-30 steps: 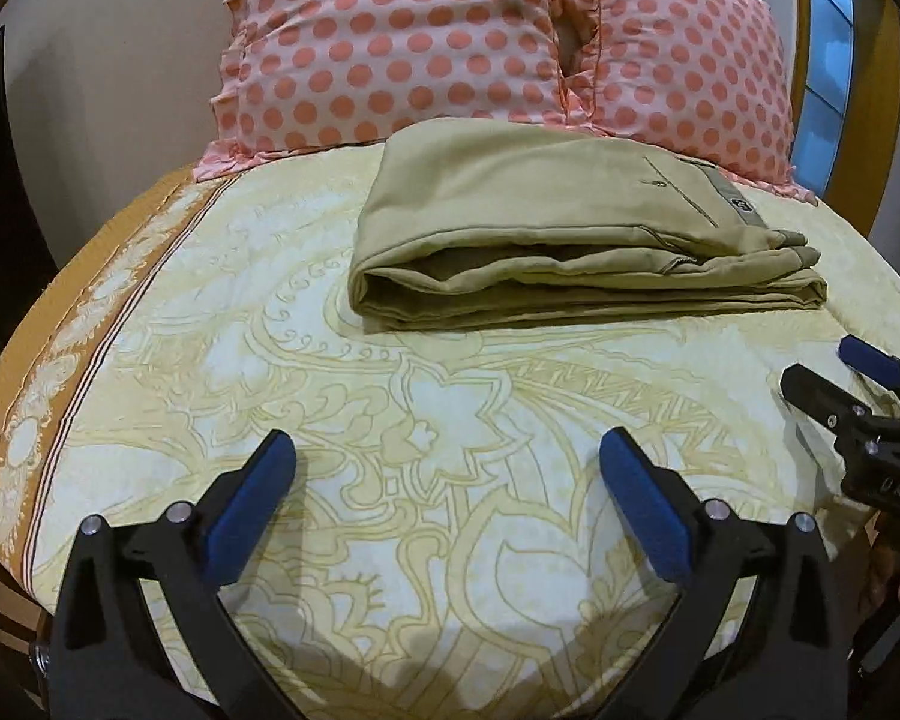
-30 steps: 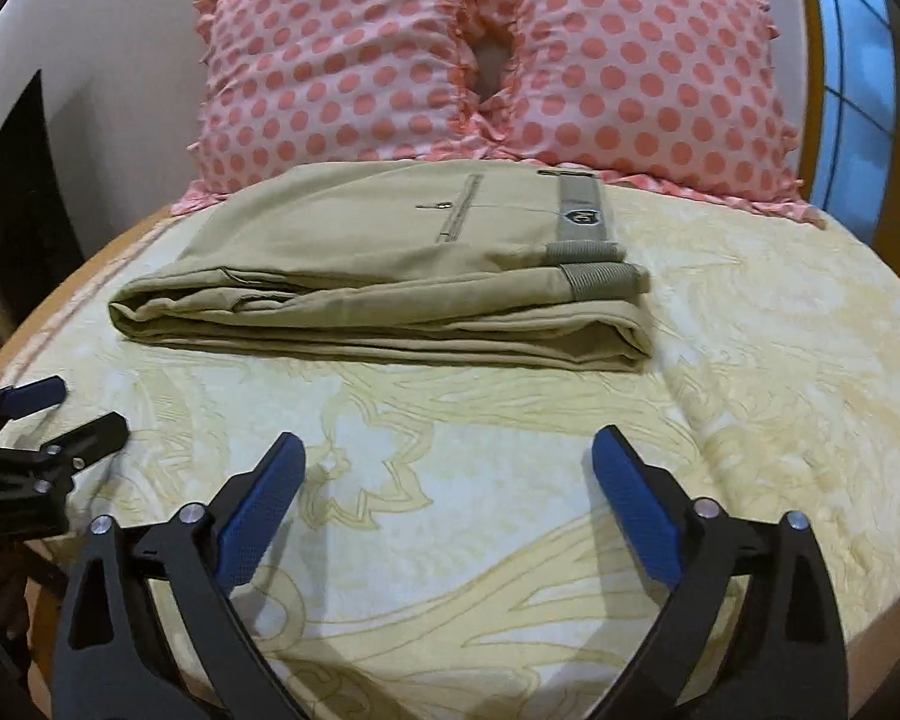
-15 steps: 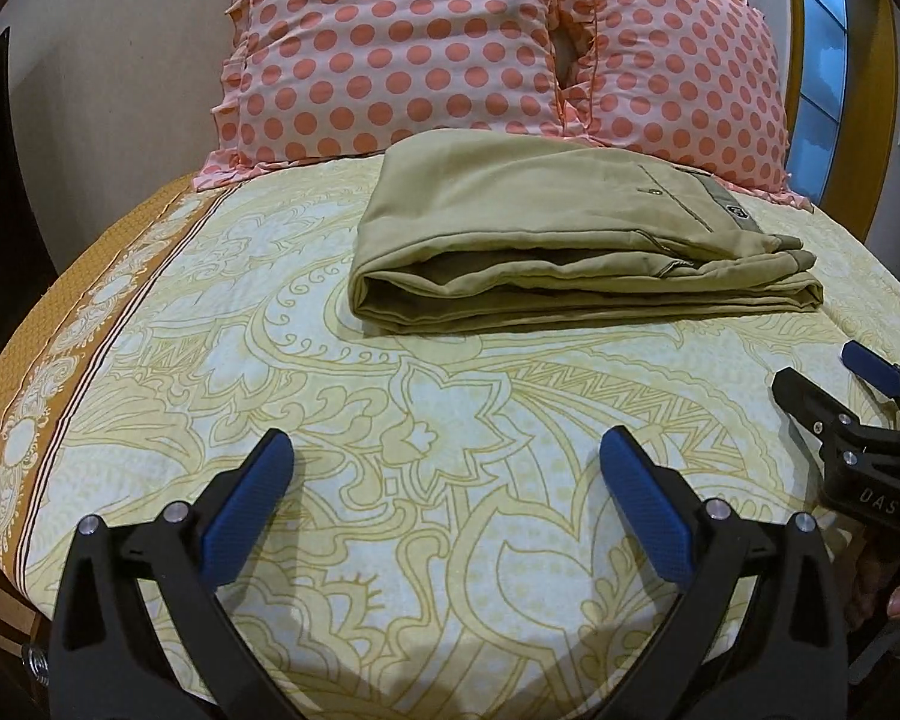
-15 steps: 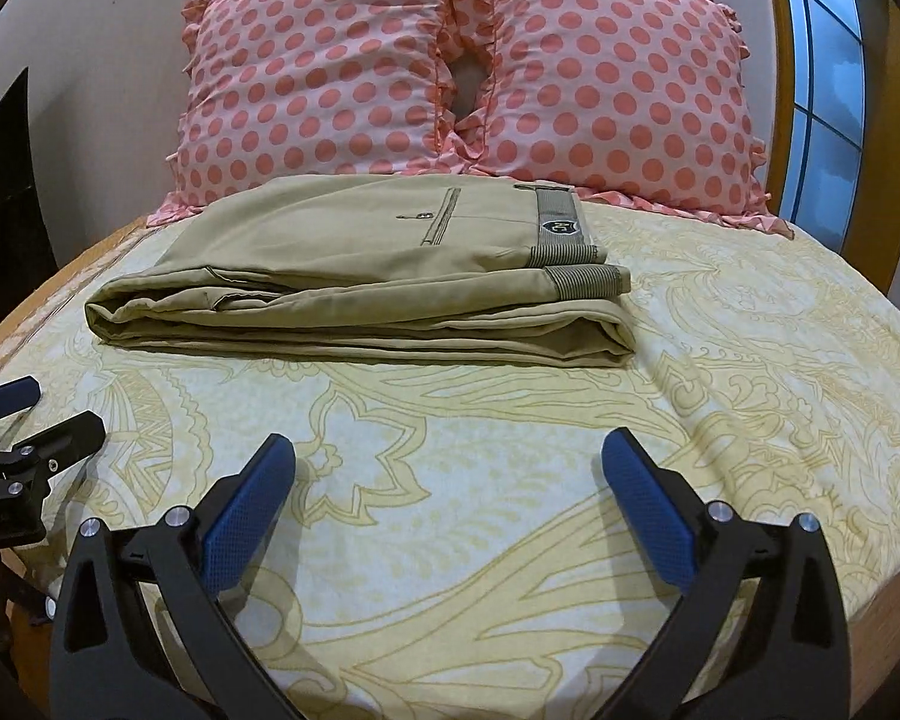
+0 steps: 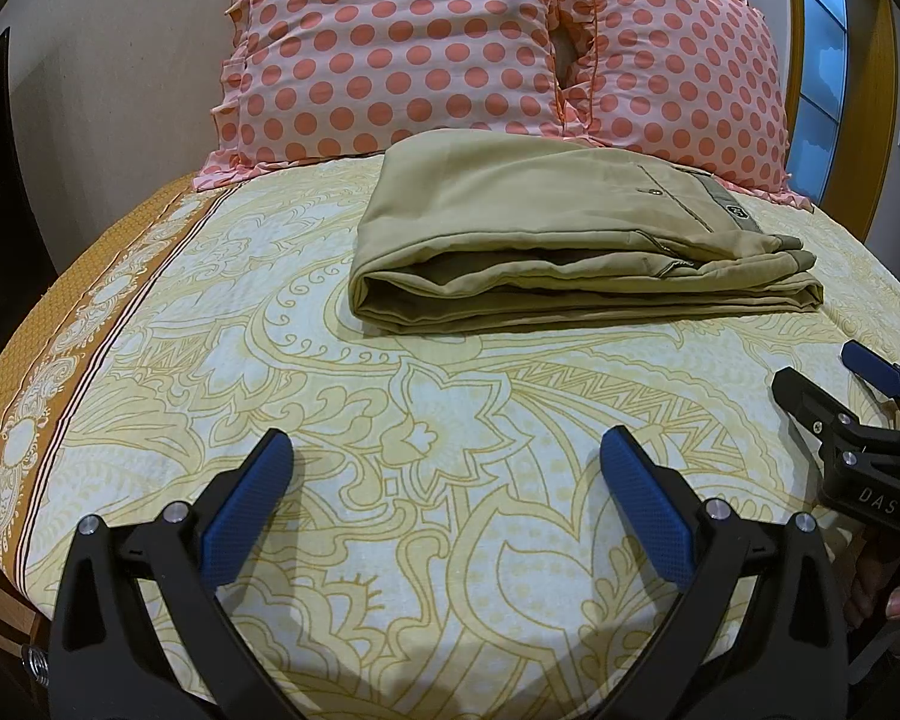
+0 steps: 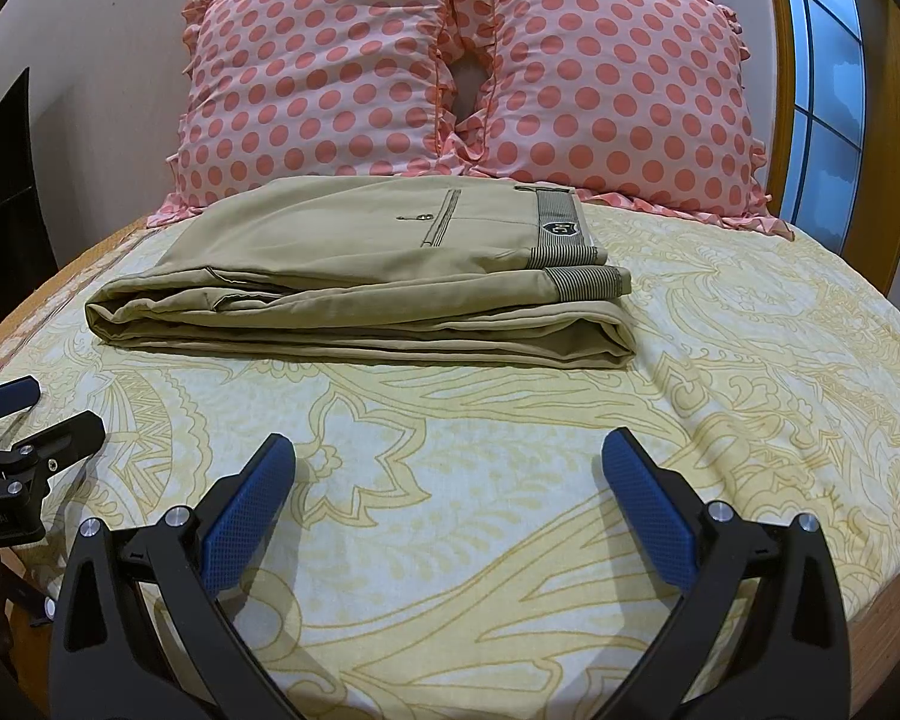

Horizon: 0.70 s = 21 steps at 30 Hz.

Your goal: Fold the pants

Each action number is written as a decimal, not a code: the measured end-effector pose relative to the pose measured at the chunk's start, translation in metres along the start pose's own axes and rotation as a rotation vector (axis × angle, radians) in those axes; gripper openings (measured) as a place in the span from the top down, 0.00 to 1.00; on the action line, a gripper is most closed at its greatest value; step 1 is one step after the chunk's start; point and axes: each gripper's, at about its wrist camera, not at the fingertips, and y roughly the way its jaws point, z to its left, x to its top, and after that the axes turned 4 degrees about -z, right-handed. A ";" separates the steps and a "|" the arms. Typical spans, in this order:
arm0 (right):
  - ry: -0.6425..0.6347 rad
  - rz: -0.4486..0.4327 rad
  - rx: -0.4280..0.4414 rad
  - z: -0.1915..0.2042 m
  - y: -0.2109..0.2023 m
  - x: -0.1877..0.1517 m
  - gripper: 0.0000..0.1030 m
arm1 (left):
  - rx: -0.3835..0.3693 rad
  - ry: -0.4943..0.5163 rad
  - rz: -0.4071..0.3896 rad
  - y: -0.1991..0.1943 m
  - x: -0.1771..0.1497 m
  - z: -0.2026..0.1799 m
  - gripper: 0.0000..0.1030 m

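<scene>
On yellow-patterned bedsheet (image 5: pixel 222 312), toward head of bed: khaki pants (image 5: pixel 546 252), folded into a flat layered rectangle, waistband (image 6: pixel 561 222) uppermost at its right end, with striped lining and small dark badge showing. Back pocket slit with button visible on top layer. Rounded fold edge at left end, stacked hems and layers along near side. Lying flat, touched by neither tool.

Directly behind pants, leaning against wall: two pink pillows with coral polka dots, left pillow (image 6: pixel 318 84) and right pillow (image 6: pixel 618 90), ruffled edges meeting at centre; far edge of pants just short of pillow bases or touching, cannot tell which.

Near foot of sheet, well apart from pants: left gripper (image 5: pixel 447 456), black frame, blue textured pads (image 5: pixel 243 510), jaws spread wide, nothing between them. Right gripper (image 6: pixel 450 456), same build, jaws likewise spread wide, holding nothing. Each tool visible at edge of other's view, level with one another, hovering low over sheet.

At right margin: wooden window frame (image 6: pixel 780 90) with blue panes. At left margin: orange-brown sheet border (image 5: pixel 48 360) with white ornament.
</scene>
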 end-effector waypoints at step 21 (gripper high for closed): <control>0.001 -0.001 -0.002 0.000 0.000 0.000 0.01 | 0.002 -0.002 -0.003 0.000 0.001 0.001 0.02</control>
